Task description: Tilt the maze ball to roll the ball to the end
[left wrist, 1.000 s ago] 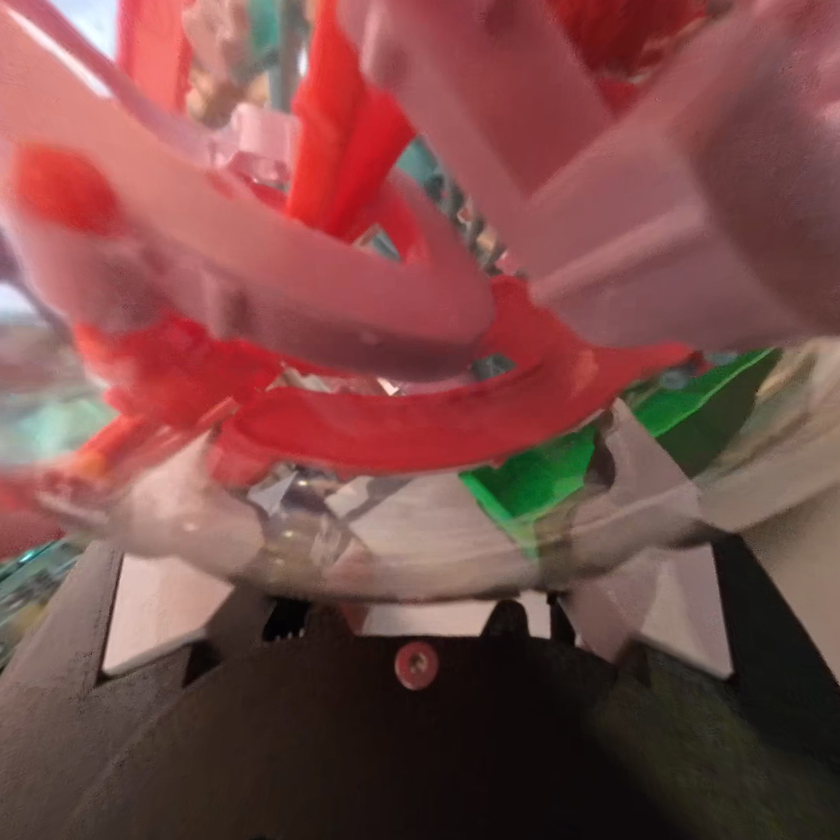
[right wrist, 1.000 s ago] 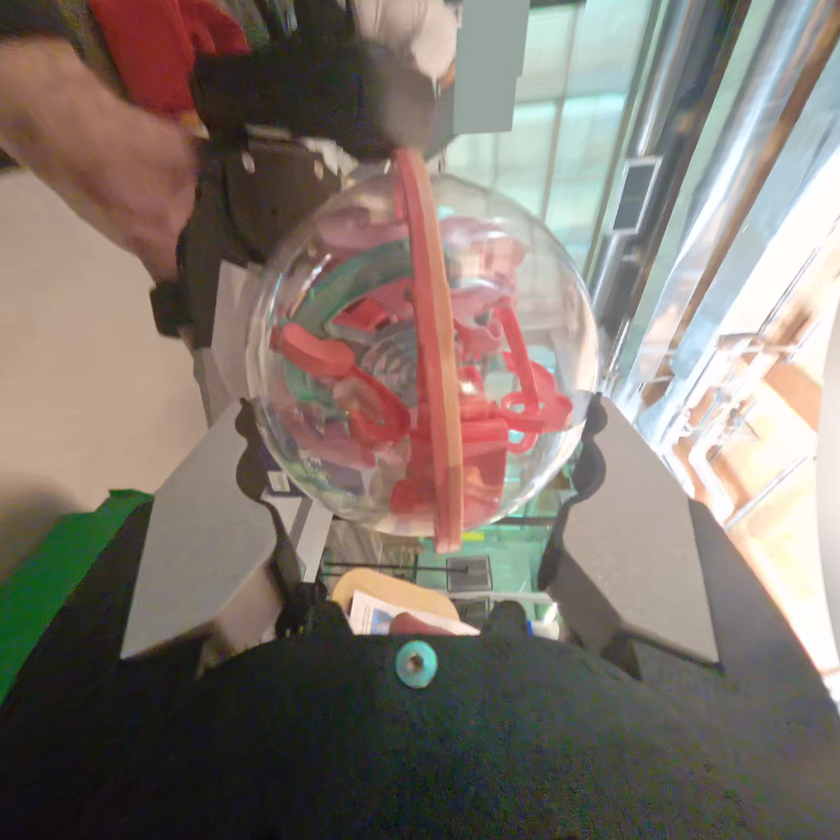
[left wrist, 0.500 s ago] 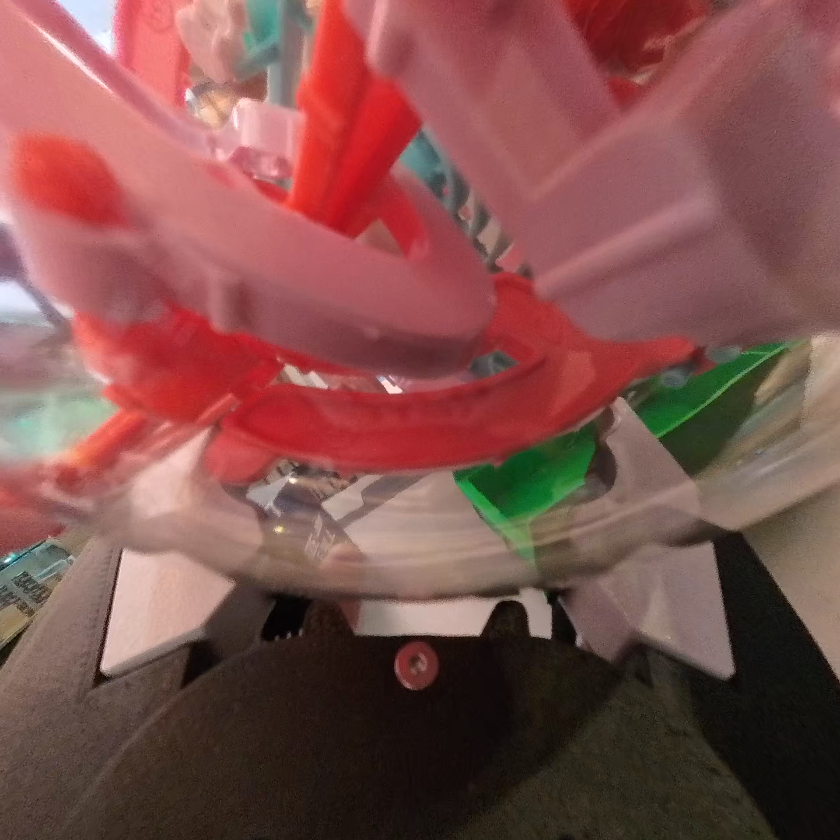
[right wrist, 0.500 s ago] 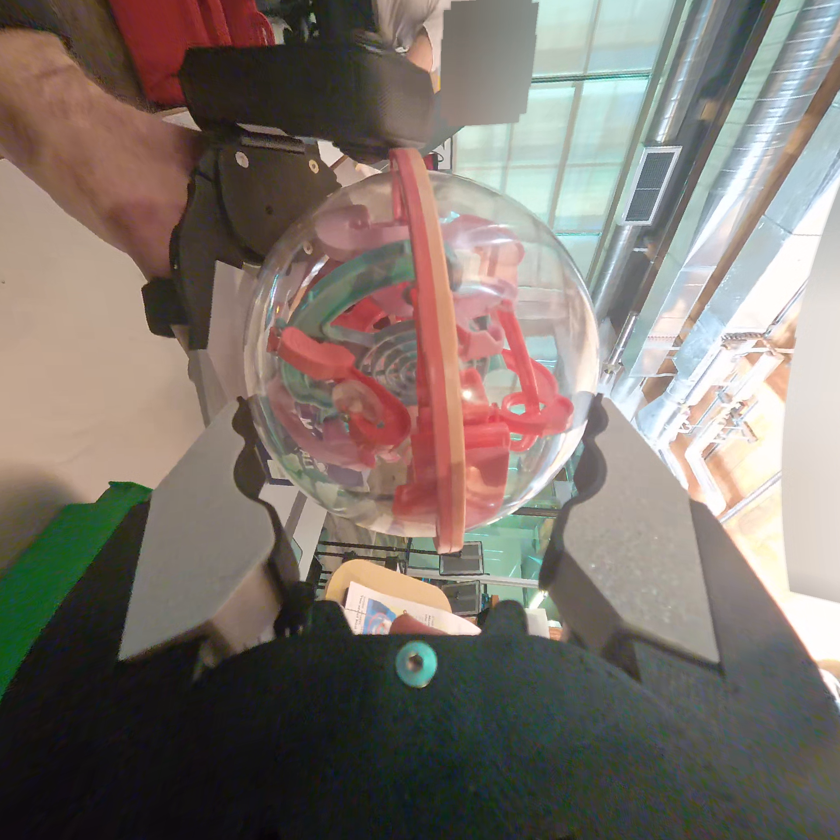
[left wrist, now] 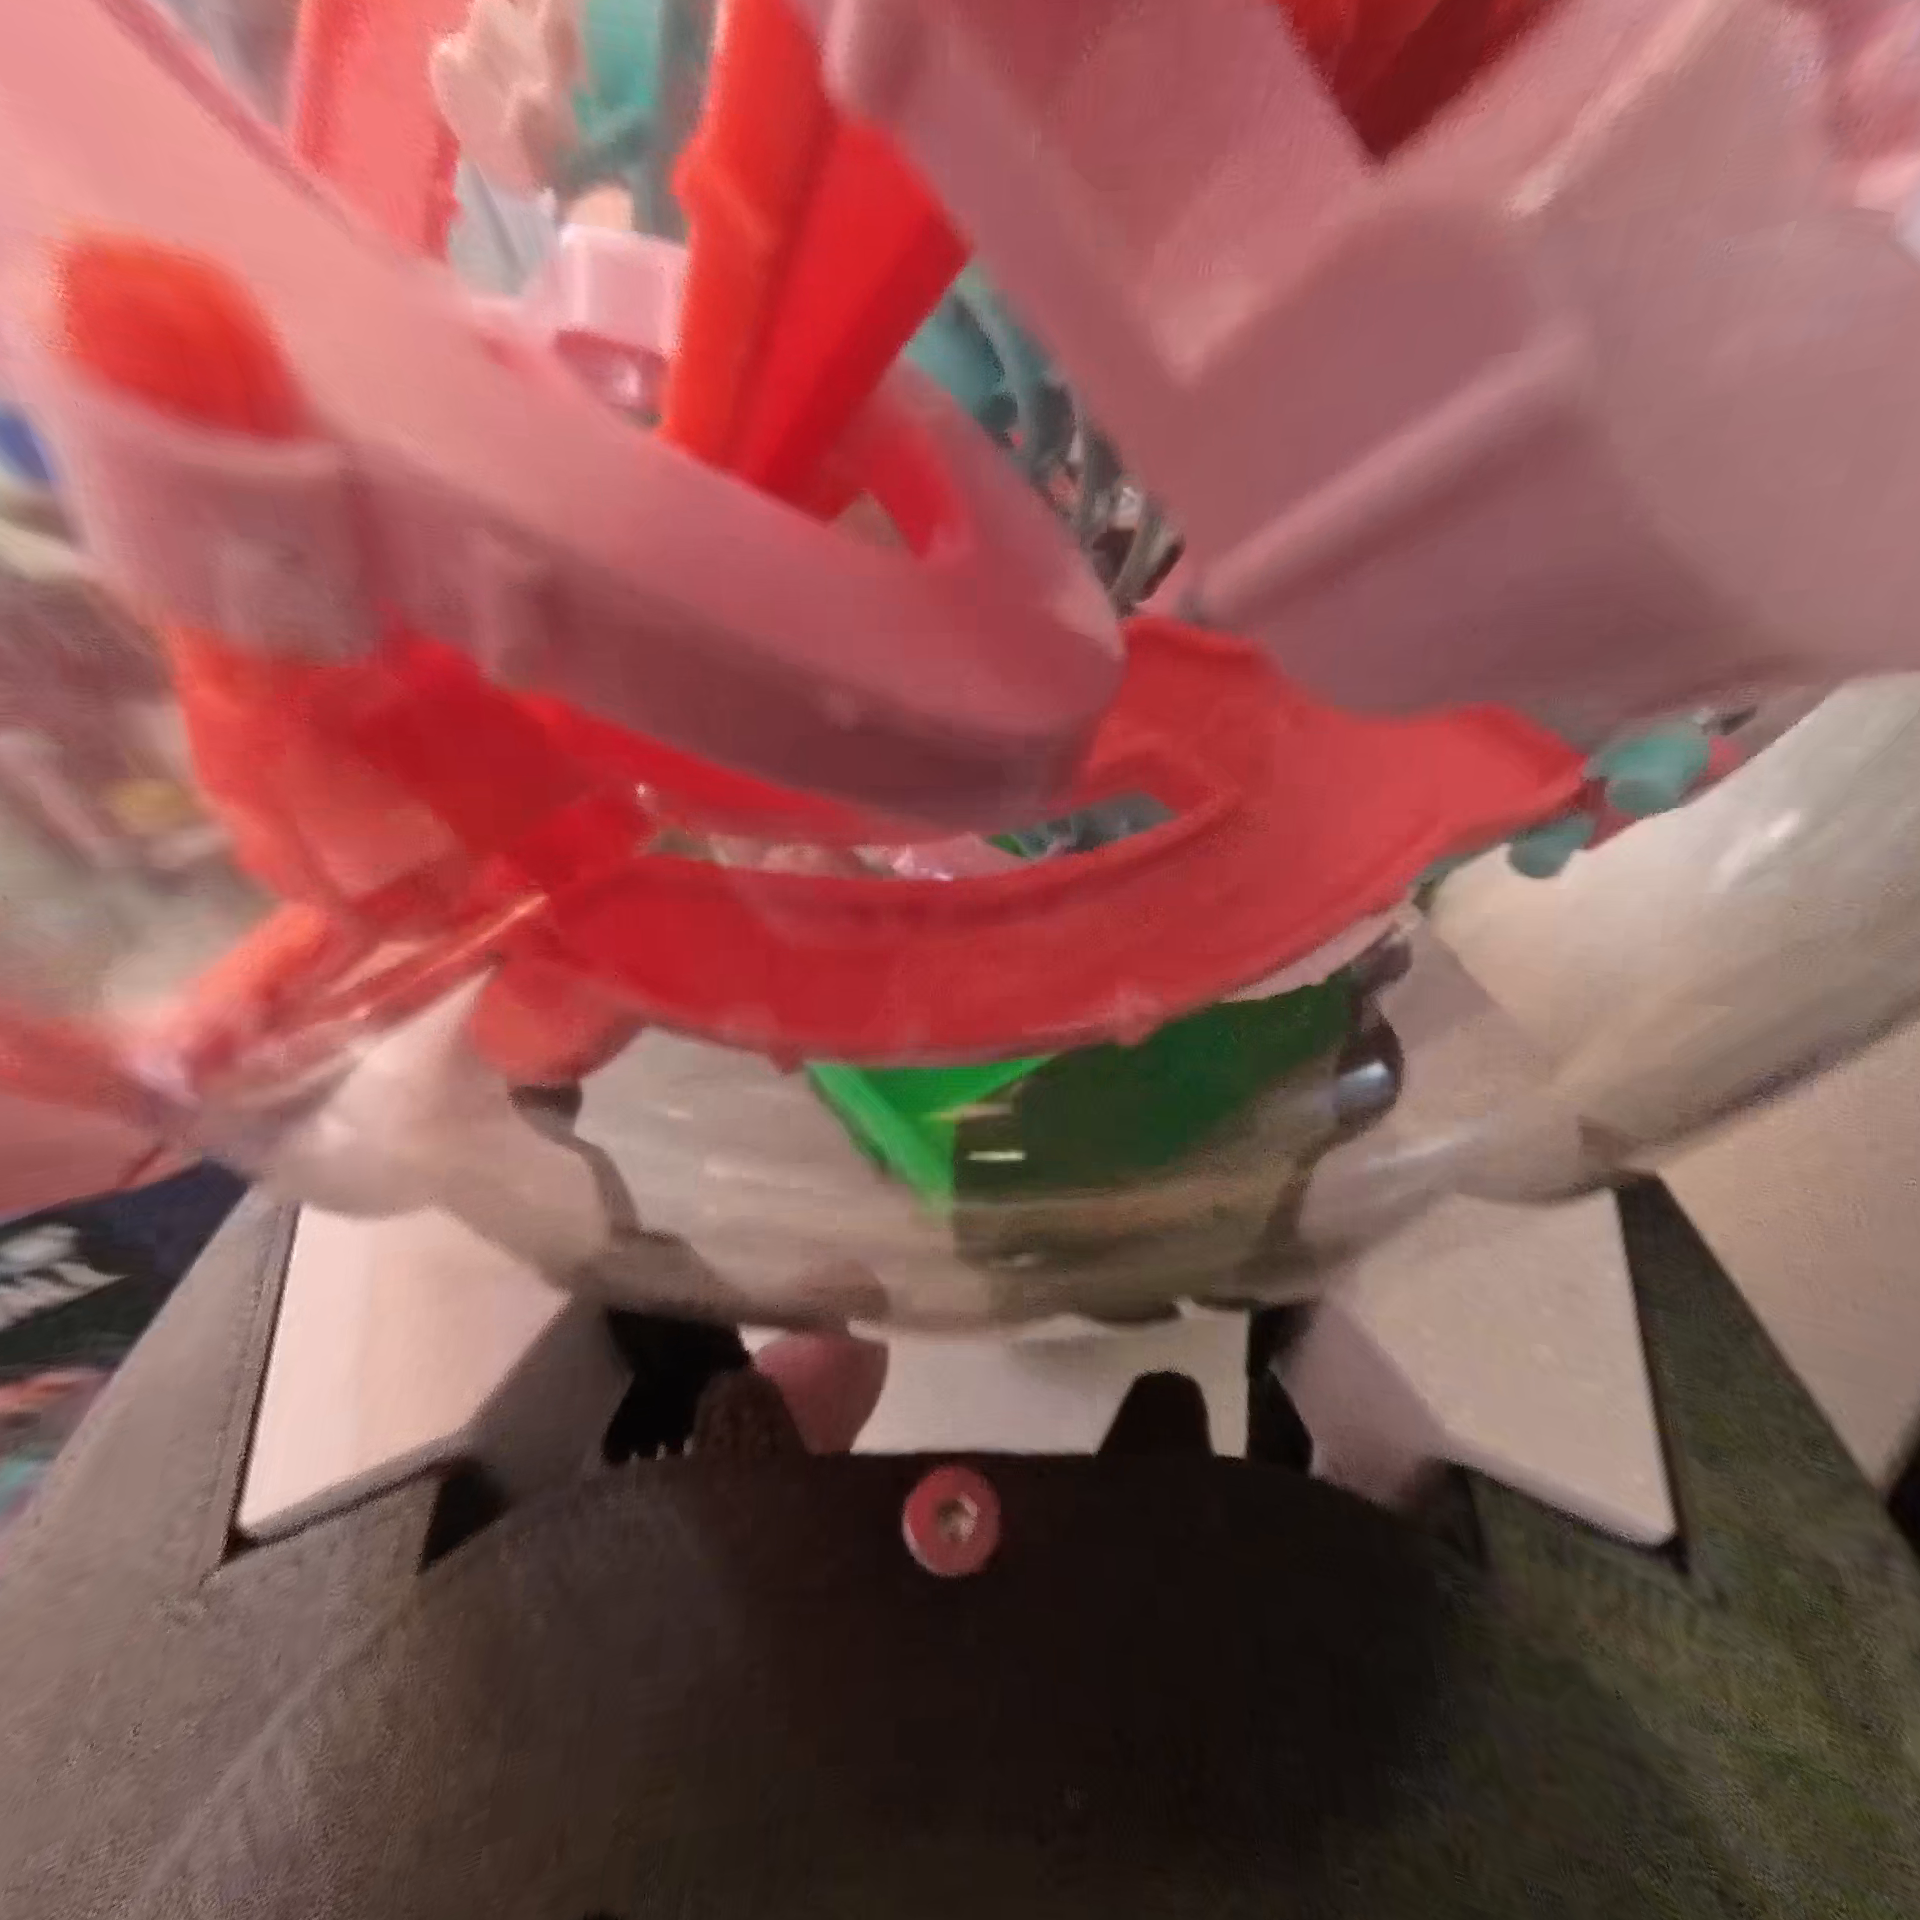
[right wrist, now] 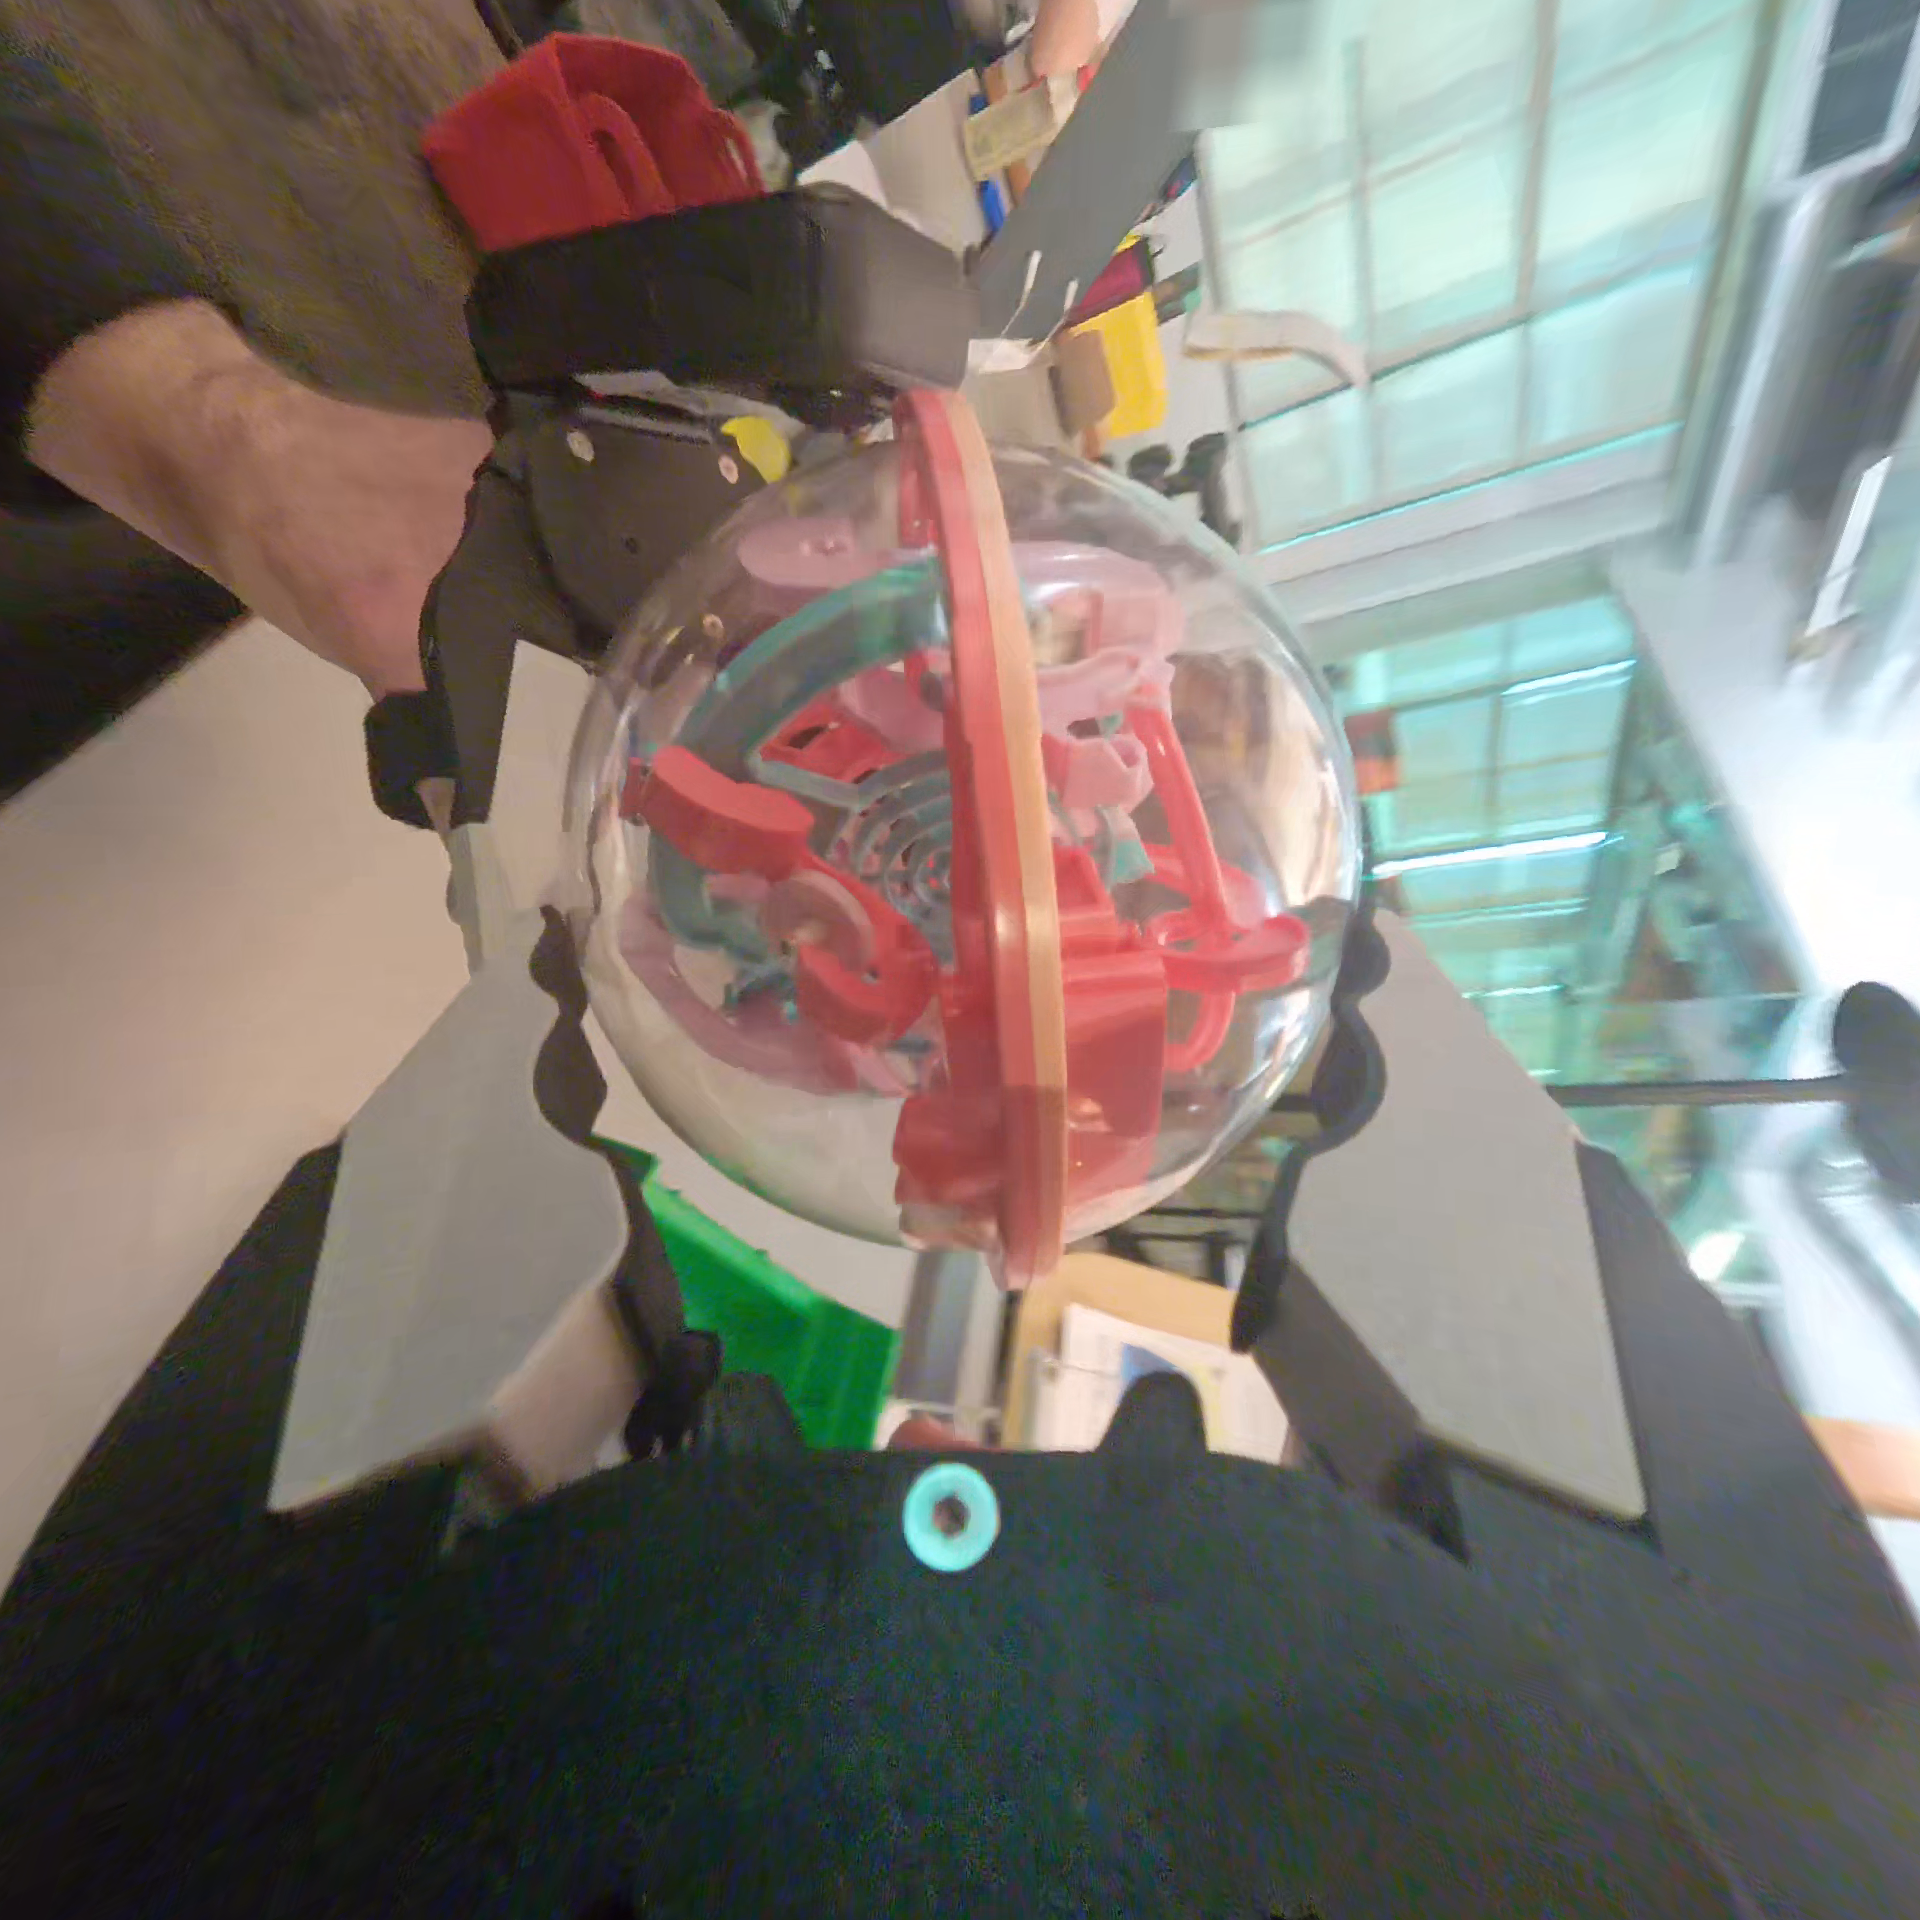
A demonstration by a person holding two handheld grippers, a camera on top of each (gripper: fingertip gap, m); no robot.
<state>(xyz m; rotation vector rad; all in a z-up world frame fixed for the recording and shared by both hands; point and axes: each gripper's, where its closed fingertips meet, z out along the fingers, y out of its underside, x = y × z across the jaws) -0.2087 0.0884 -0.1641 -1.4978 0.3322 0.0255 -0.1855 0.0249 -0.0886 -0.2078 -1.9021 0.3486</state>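
The maze ball (right wrist: 966, 862) is a clear sphere with a red equator ring and red, pink and teal tracks inside. My right gripper (right wrist: 956, 945) is shut on it, with one grey finger on each side of its lower half. The left gripper's black body (right wrist: 665, 301) sits at the ball's far upper left, held by a person's hand (right wrist: 260, 499). In the left wrist view the ball (left wrist: 935, 935) fills the frame, very close and blurred. My left gripper (left wrist: 935, 1195) is shut on it. I cannot pick out the small ball inside.
A pale table top (right wrist: 208, 935) lies to the left, with a green bin (right wrist: 769, 1320) below the ball. Papers on a wooden board (right wrist: 1122, 1351) lie behind the ball. Large windows (right wrist: 1558, 312) and a black stand (right wrist: 1870, 1029) are to the right.
Both grippers and the ball have tilted together. In the right wrist view the background has swung, the green bin has moved in under the ball, and the left gripper shows more from above.
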